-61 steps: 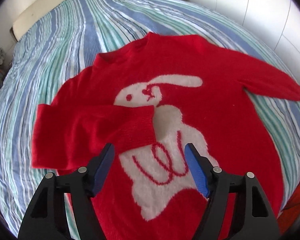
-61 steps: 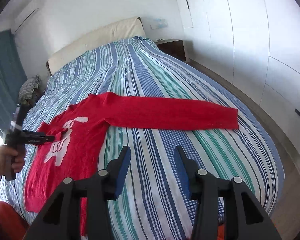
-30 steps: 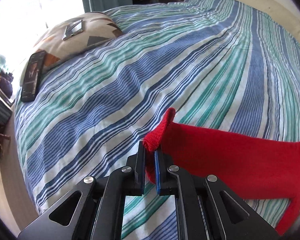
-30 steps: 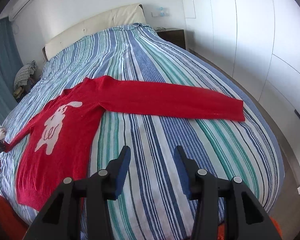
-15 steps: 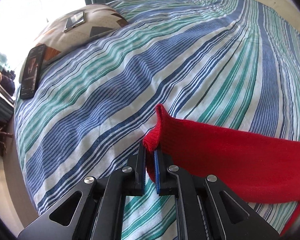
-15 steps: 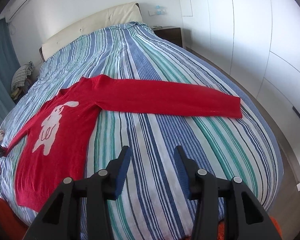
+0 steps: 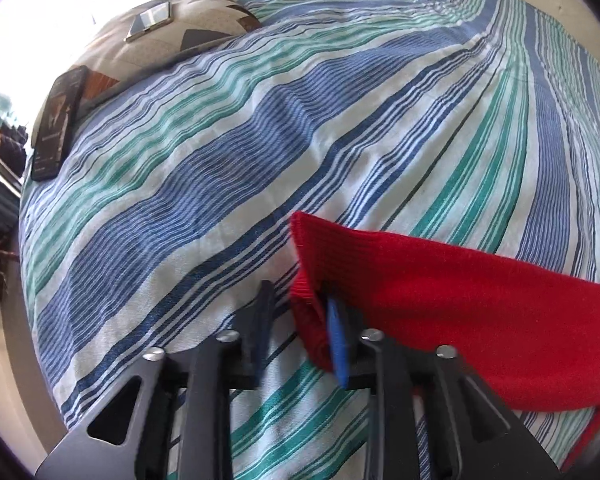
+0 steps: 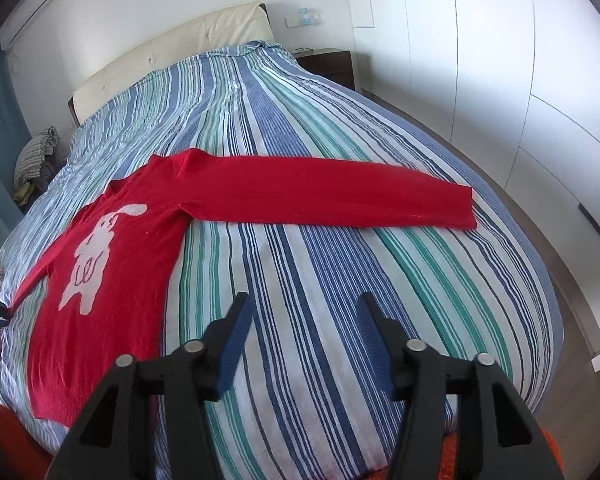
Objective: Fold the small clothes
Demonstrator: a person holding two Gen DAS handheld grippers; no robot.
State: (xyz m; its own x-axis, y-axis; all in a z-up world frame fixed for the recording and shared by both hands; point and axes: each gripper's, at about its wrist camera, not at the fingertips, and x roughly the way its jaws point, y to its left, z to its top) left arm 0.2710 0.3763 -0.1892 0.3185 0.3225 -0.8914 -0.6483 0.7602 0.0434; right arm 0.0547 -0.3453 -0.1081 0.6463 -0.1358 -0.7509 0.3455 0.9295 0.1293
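A: Left gripper [image 7: 300,332] now spread, jaws just opened; a second ago pinched tight on the ribbed cuff [image 7: 306,280].
B: Cuff between the jaws, leaning on the blue pad [image 7: 337,334], no squeeze visible. Released, by the look of it.
A: Meaning the sleeve is laid out straight on the striped bedspread [image 7: 260,140]. Red sweater [image 8: 112,248] spread flat, rabbit motif [image 8: 96,248] up, both sleeves stretched sideways. Probably ready for the first fold.
B: Right gripper [image 8: 300,338]?
A: Jaws parted too, just widened, nothing between them. Hovering over bare bedspread, well apart from the far sleeve [image 8: 332,196].
B: Room to move?
A: Plenty of open bedspread above the sweater toward the headboard [image 8: 172,48]. Near side tighter: hem near the bed's edge, far sleeve's end close to the side facing the wardrobe [image 8: 520,80].
B: Obstacles on the left?
A: A patterned cushion [image 7: 188,12] with two phones, the dark one [image 7: 58,122] and a lighter one [image 7: 150,20], well apart from the cuff. Bed edge near the left gripper, though.
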